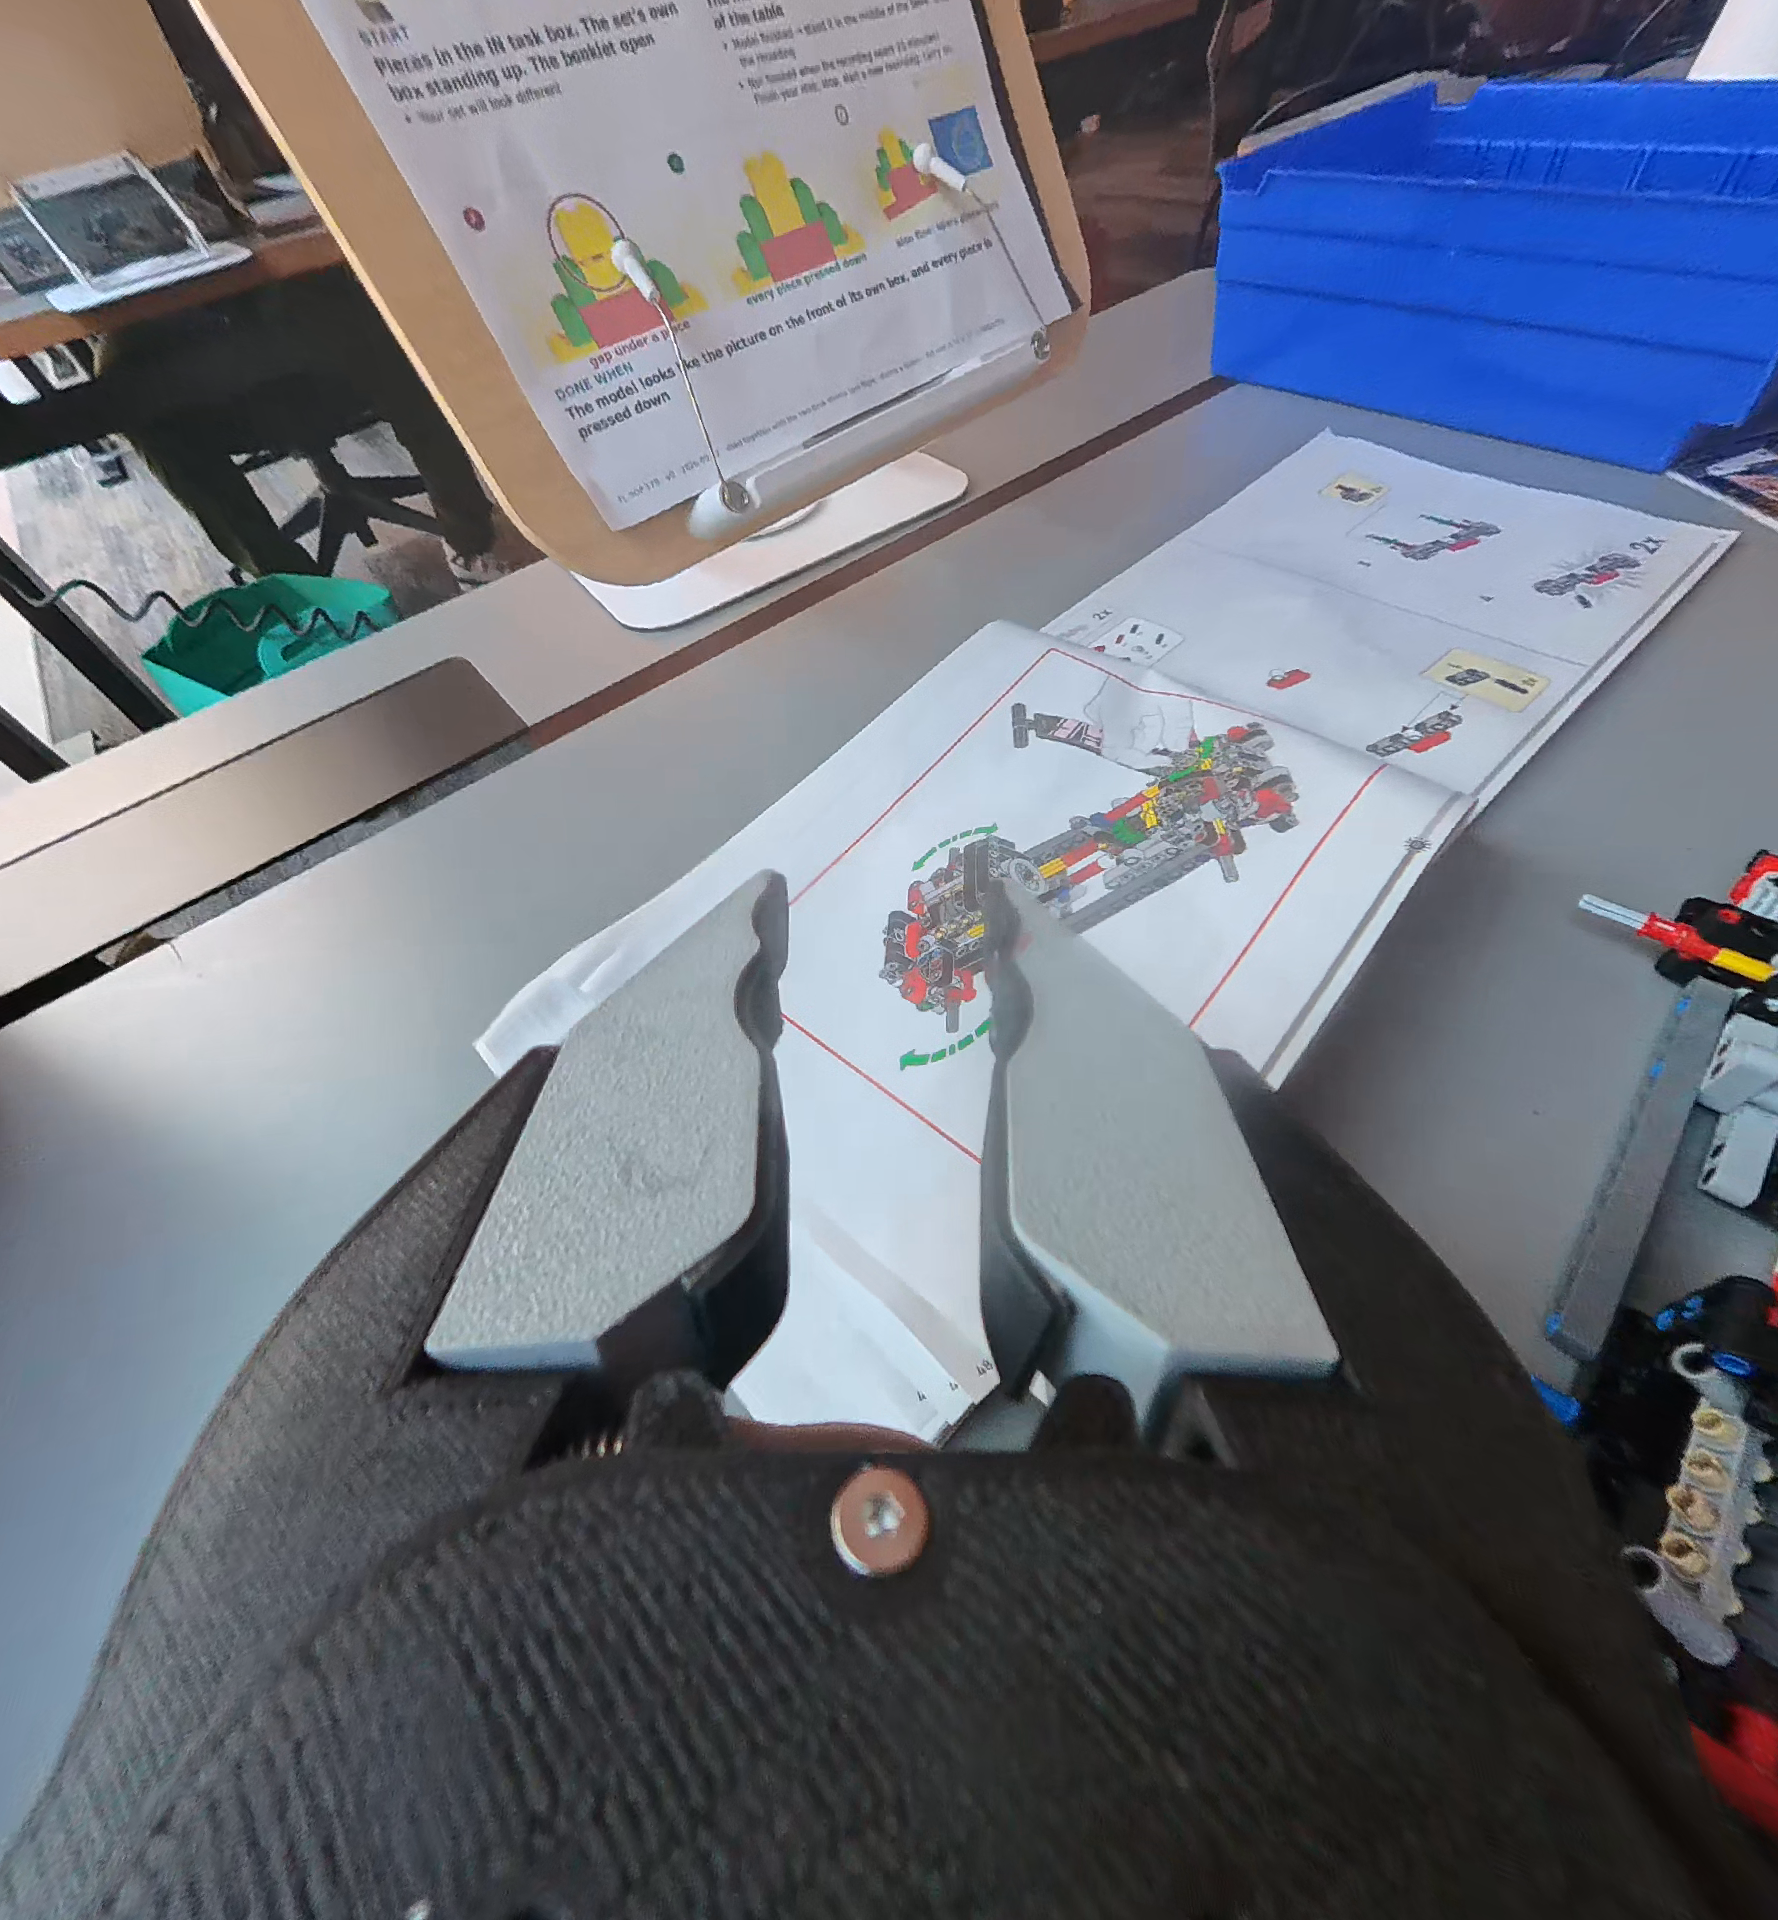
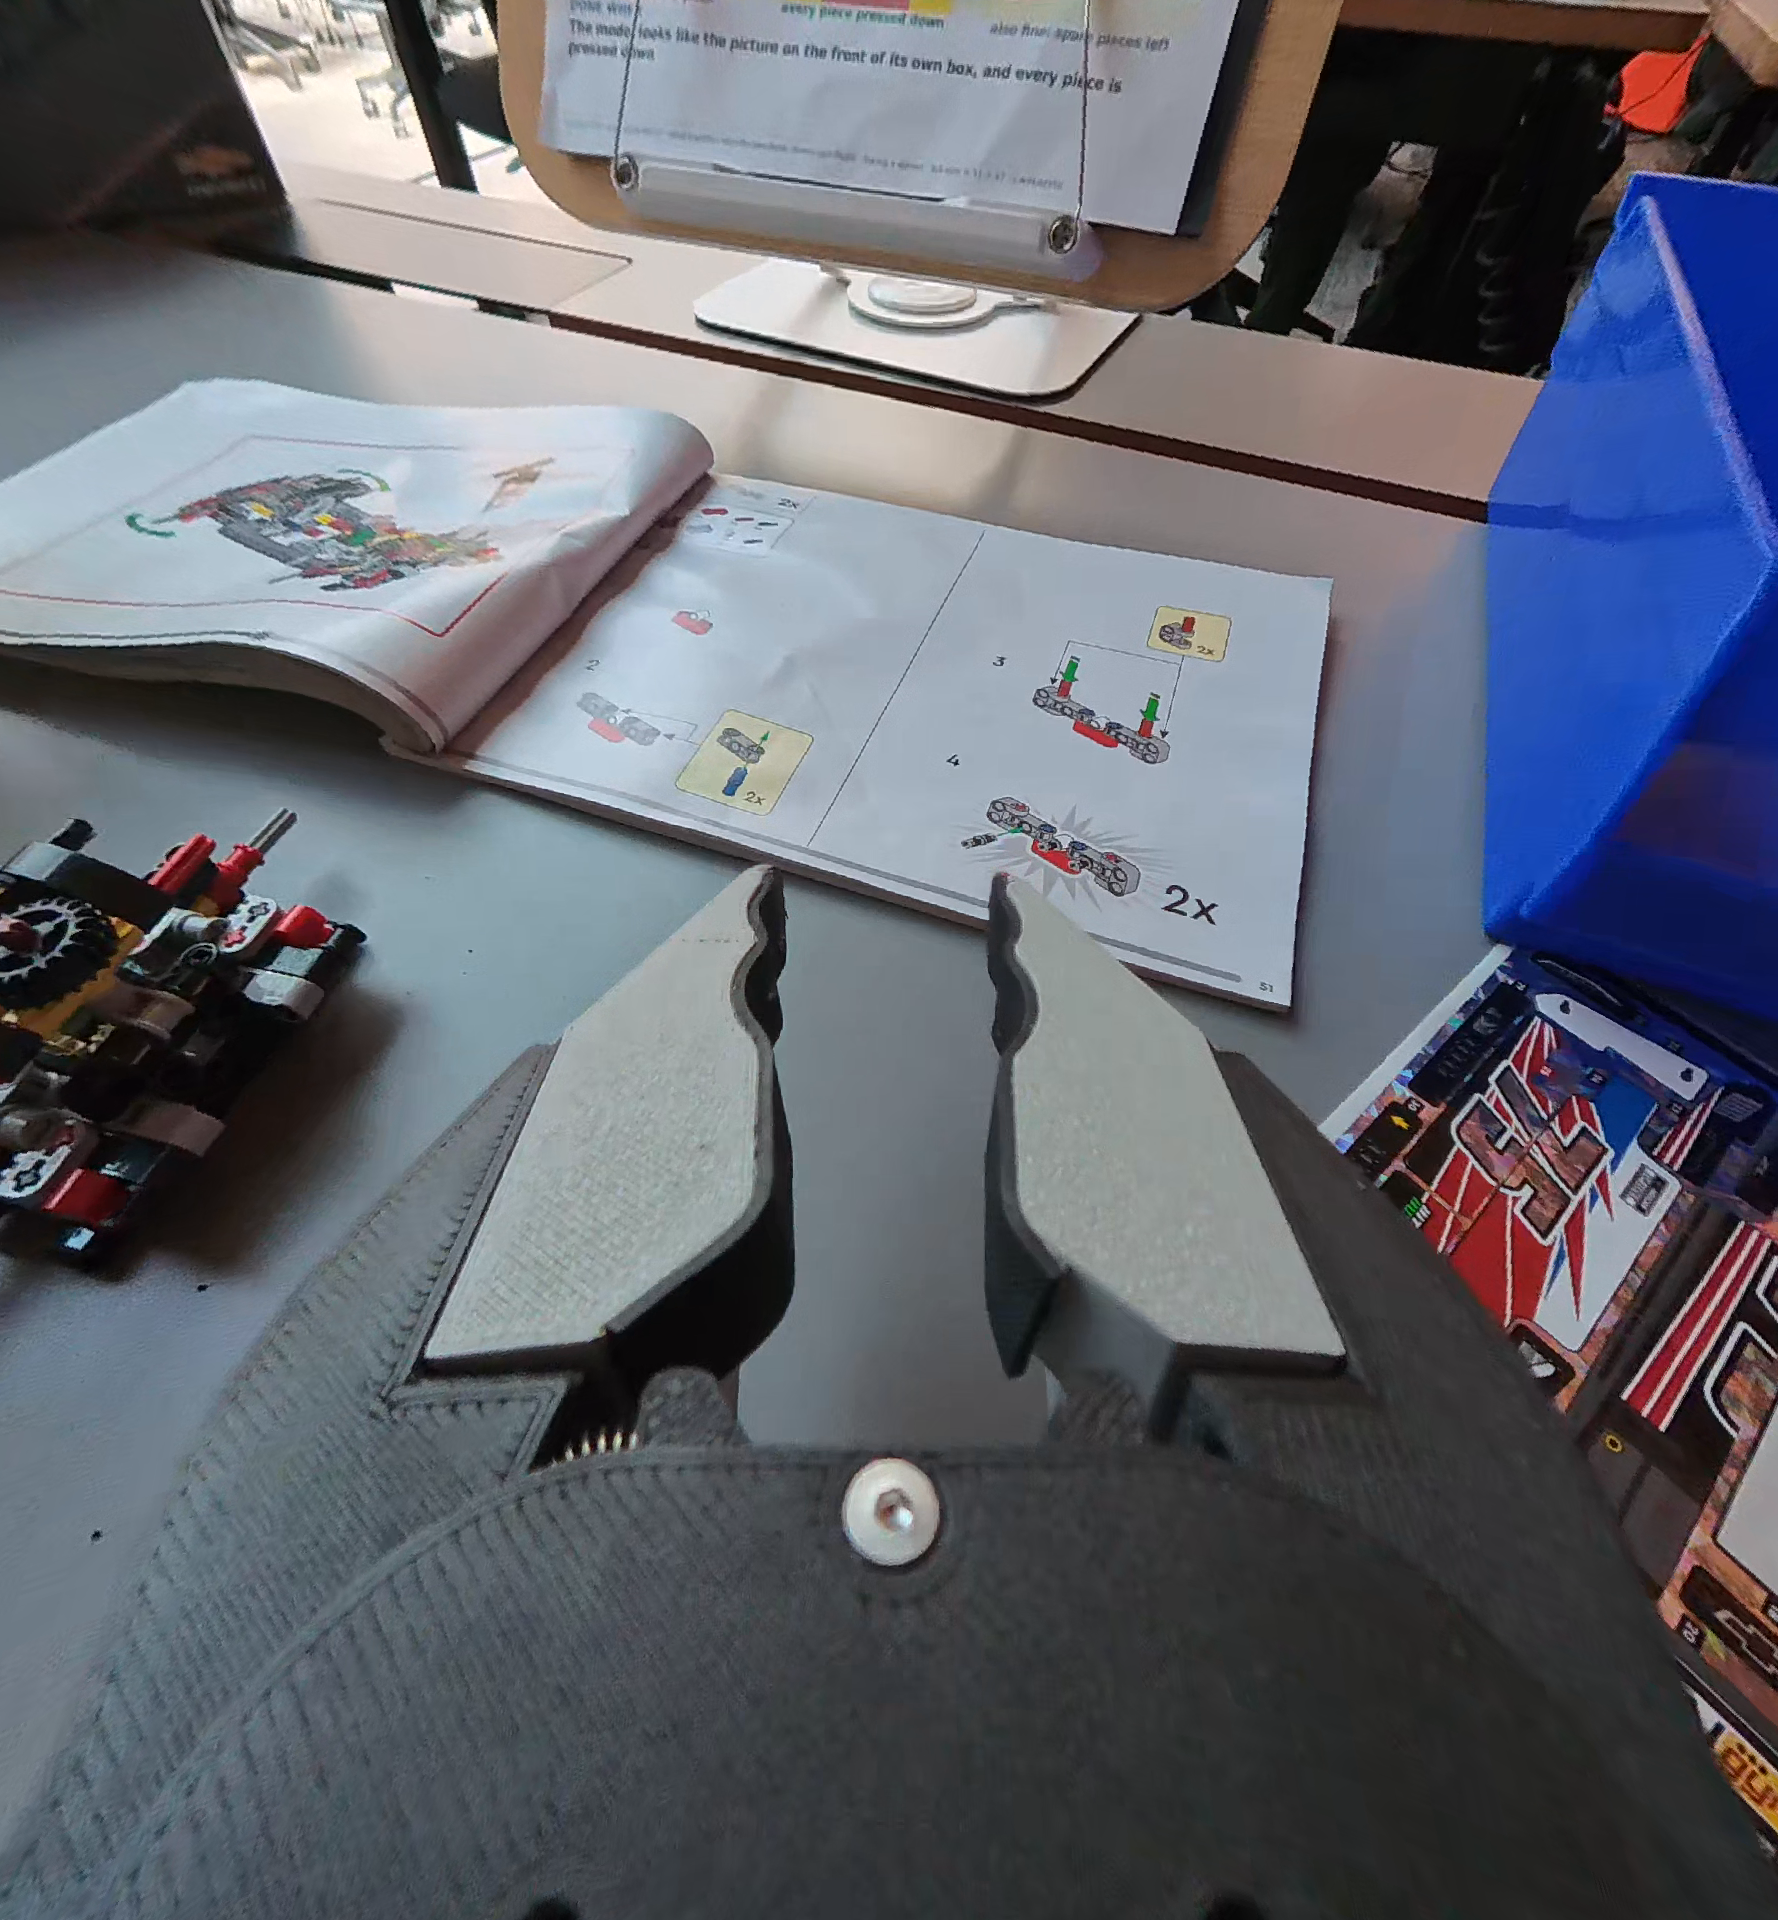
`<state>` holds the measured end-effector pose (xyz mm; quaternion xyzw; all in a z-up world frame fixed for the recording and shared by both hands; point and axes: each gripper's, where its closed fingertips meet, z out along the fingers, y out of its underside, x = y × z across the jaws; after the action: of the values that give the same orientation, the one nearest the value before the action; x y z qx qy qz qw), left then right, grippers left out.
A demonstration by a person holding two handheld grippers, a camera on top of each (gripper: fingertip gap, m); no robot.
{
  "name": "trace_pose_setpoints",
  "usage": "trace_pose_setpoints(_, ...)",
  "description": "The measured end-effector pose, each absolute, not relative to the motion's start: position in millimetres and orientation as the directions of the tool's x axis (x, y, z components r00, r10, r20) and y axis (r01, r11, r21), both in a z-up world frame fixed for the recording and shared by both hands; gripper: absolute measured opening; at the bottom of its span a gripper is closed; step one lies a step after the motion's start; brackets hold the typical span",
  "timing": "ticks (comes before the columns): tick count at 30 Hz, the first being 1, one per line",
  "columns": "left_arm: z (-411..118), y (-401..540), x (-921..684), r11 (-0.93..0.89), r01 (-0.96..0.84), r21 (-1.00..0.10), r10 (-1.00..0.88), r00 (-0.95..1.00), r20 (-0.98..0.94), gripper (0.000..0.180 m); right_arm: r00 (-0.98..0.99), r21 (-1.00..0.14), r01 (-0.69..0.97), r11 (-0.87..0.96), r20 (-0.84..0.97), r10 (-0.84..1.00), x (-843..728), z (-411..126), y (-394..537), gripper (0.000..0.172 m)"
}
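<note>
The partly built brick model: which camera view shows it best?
The right wrist view: the brick model lies sharp on the grey table, its black gear visible. The left wrist view shows it only at the right edge, cut off.

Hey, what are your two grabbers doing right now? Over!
Left gripper open above booklet. Right gripper open, empty, near booklet's edge. Brick model beside it.

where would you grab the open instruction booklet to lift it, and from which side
Probably by the thick stack of pages on the left half of the booklet, from its near edge. That side bulges up off the grey table, so a finger could slip under; the right half lies flat, giving little to pinch. Both the right gripper and the left gripper are open and empty.
</note>
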<state>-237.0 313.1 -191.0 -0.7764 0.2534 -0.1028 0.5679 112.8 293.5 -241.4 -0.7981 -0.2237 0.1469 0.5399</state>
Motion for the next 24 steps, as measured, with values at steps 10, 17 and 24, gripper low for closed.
trace_pose_setpoints(10, -187.5, 313.2, -243.9, -0.219, -0.269, -0.938, -0.487, 0.863, -0.134, 0.035, 0.854, -0.934, 0.2, -0.297, 0.017, 0.521, 111.2, -238.6, 291.1, 0.036)
trace_pose_setpoints(17, -191.3, 315.4, -247.7, -0.227, -0.263, -0.938, -0.473, 0.872, -0.13, 0.034, 0.828, -0.945, 0.204, -0.254, 0.028, 0.56, 104.3, -233.2, 284.2, 0.036)
trace_pose_setpoints(24, -203.1, 316.7, -246.8, -0.258, -0.297, -0.919, -0.47, 0.87, -0.149, 0.034, 0.752, -0.951, 0.246, -0.189, 0.064, 0.656, 79.2, -229.6, 268.2, 0.034)
